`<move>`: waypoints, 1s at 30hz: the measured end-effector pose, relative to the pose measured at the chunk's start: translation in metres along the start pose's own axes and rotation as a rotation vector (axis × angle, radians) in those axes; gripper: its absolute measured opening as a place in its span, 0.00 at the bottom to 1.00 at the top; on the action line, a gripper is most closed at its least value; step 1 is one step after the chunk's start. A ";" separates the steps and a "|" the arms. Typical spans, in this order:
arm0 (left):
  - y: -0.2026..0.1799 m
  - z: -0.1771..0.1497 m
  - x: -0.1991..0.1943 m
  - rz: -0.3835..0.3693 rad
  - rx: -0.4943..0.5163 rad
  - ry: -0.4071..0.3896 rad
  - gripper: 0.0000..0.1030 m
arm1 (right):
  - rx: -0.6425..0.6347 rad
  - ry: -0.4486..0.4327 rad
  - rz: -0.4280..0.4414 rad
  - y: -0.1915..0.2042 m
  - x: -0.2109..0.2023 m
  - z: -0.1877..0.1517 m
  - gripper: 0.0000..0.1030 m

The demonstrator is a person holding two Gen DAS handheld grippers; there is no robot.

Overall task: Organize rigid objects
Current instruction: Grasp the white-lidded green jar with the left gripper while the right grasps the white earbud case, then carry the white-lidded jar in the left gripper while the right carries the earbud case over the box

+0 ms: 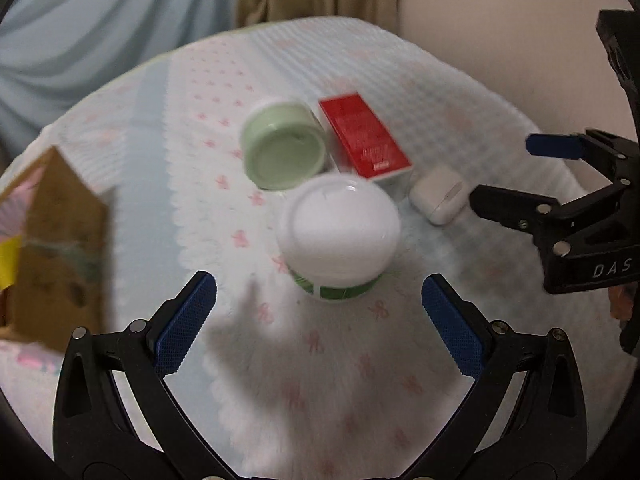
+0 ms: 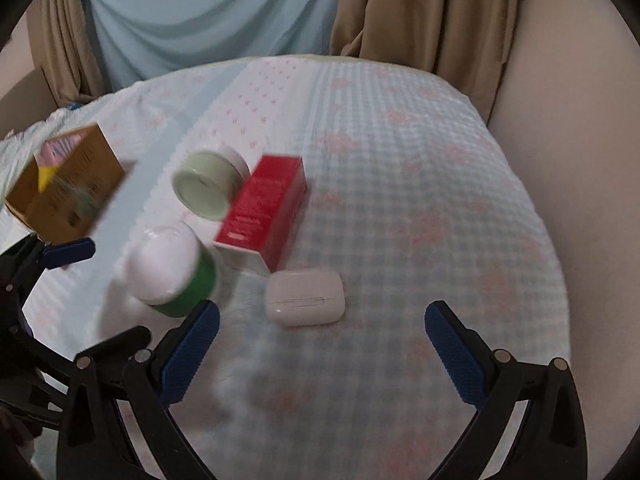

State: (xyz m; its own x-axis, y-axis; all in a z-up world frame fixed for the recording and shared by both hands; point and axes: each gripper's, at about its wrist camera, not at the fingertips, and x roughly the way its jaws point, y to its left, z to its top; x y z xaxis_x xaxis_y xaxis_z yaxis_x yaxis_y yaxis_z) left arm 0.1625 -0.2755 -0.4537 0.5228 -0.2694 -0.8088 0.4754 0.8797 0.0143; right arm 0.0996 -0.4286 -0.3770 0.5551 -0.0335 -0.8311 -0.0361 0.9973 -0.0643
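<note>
A white-lidded green jar [image 1: 339, 236] stands upright just ahead of my open, empty left gripper [image 1: 320, 296]. Behind it a pale green jar [image 1: 284, 148] lies on its side next to a red box [image 1: 365, 136]. A white earbud case [image 1: 440, 194] lies to the right. In the right wrist view the earbud case [image 2: 306, 297] lies just ahead of my open, empty right gripper [image 2: 322, 320], with the red box [image 2: 266, 210], pale green jar [image 2: 208, 188] and white-lidded jar [image 2: 170, 270] beyond and to the left.
A brown cardboard box [image 1: 56, 248] stands at the left; it also shows in the right wrist view [image 2: 68, 188]. The round table wears a pale blue and pink cloth [image 2: 400, 180]. Curtains and a wall stand behind. My right gripper shows at the left view's right edge [image 1: 512, 172].
</note>
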 end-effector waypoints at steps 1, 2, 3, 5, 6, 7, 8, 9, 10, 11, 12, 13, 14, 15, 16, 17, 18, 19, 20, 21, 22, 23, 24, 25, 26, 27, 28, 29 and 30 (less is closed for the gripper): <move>-0.001 -0.001 0.008 -0.013 0.012 -0.005 0.97 | -0.010 -0.004 0.004 0.000 0.009 -0.002 0.99; 0.000 0.000 0.013 -0.020 0.020 -0.009 0.97 | -0.019 -0.007 0.003 0.001 0.016 -0.003 0.97; 0.000 0.000 0.018 -0.028 0.032 -0.016 0.97 | -0.036 -0.011 0.003 0.001 0.024 -0.005 0.95; 0.000 0.000 0.026 -0.041 0.050 -0.025 0.93 | -0.059 -0.014 0.002 0.004 0.035 -0.007 0.91; -0.001 0.001 0.031 -0.051 0.055 -0.026 0.90 | -0.068 -0.016 0.007 0.004 0.040 -0.008 0.90; -0.002 0.001 0.036 -0.064 0.061 -0.022 0.85 | -0.075 -0.015 0.014 0.005 0.044 -0.008 0.87; -0.004 0.001 0.040 -0.075 0.069 -0.018 0.83 | -0.080 -0.012 0.018 0.006 0.048 -0.009 0.82; -0.006 0.001 0.044 -0.080 0.078 -0.015 0.79 | -0.084 -0.005 0.020 0.007 0.053 -0.010 0.80; -0.007 0.001 0.045 -0.073 0.082 -0.017 0.79 | -0.087 0.002 0.017 0.008 0.056 -0.012 0.79; -0.008 0.002 0.046 -0.069 0.083 -0.024 0.79 | -0.091 -0.001 0.011 0.008 0.058 -0.012 0.77; -0.007 0.004 0.047 -0.076 0.074 -0.030 0.79 | -0.093 -0.008 0.004 0.009 0.057 -0.013 0.76; -0.006 0.004 0.048 -0.082 0.065 -0.032 0.77 | -0.093 -0.011 0.004 0.009 0.056 -0.013 0.74; -0.005 0.006 0.049 -0.085 0.053 -0.033 0.76 | -0.091 -0.013 0.002 0.008 0.055 -0.013 0.72; -0.004 0.009 0.050 -0.083 0.049 -0.031 0.76 | -0.090 -0.016 -0.001 0.008 0.055 -0.013 0.70; -0.003 0.010 0.052 -0.086 0.047 -0.028 0.73 | -0.090 -0.016 -0.002 0.008 0.056 -0.012 0.68; -0.003 0.011 0.052 -0.088 0.046 -0.029 0.71 | -0.090 -0.016 0.001 0.008 0.057 -0.012 0.65; -0.002 0.012 0.052 -0.082 0.046 -0.030 0.66 | -0.096 -0.016 0.006 0.009 0.057 -0.011 0.63; -0.001 0.013 0.053 -0.086 0.047 -0.028 0.66 | -0.106 -0.015 0.010 0.011 0.058 -0.011 0.58; 0.000 0.014 0.053 -0.092 0.050 -0.027 0.66 | -0.117 -0.014 0.014 0.013 0.059 -0.011 0.54; 0.001 0.013 0.052 -0.094 0.050 -0.028 0.66 | -0.127 -0.012 0.011 0.015 0.059 -0.011 0.54; 0.001 0.013 0.052 -0.095 0.047 -0.027 0.66 | -0.130 -0.012 0.008 0.017 0.060 -0.011 0.54; 0.002 0.013 0.051 -0.095 0.044 -0.024 0.66 | -0.129 -0.012 0.005 0.017 0.060 -0.011 0.54; 0.002 0.012 0.051 -0.095 0.044 -0.025 0.66 | -0.123 -0.012 0.006 0.017 0.059 -0.011 0.54; 0.001 0.012 0.050 -0.093 0.044 -0.023 0.66 | -0.115 -0.010 0.008 0.017 0.059 -0.011 0.54; 0.001 0.012 0.050 -0.092 0.043 -0.021 0.66 | -0.110 -0.007 0.010 0.017 0.060 -0.010 0.54; 0.002 0.013 0.050 -0.092 0.041 -0.019 0.66 | -0.105 -0.004 0.010 0.017 0.060 -0.009 0.54; 0.002 0.013 0.049 -0.092 0.040 -0.017 0.66 | -0.102 0.001 0.010 0.017 0.060 -0.008 0.54; 0.002 0.013 0.048 -0.089 0.037 -0.015 0.66 | -0.097 0.003 0.012 0.017 0.059 -0.006 0.54; 0.003 0.012 0.045 -0.086 0.035 -0.016 0.66 | -0.094 0.005 0.013 0.018 0.058 -0.005 0.54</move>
State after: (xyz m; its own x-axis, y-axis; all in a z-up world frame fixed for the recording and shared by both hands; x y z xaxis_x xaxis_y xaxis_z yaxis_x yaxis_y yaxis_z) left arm 0.1964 -0.2900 -0.4830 0.4897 -0.3497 -0.7987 0.5433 0.8388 -0.0341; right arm 0.1267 -0.4131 -0.4288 0.5500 -0.0212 -0.8349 -0.1215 0.9870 -0.1050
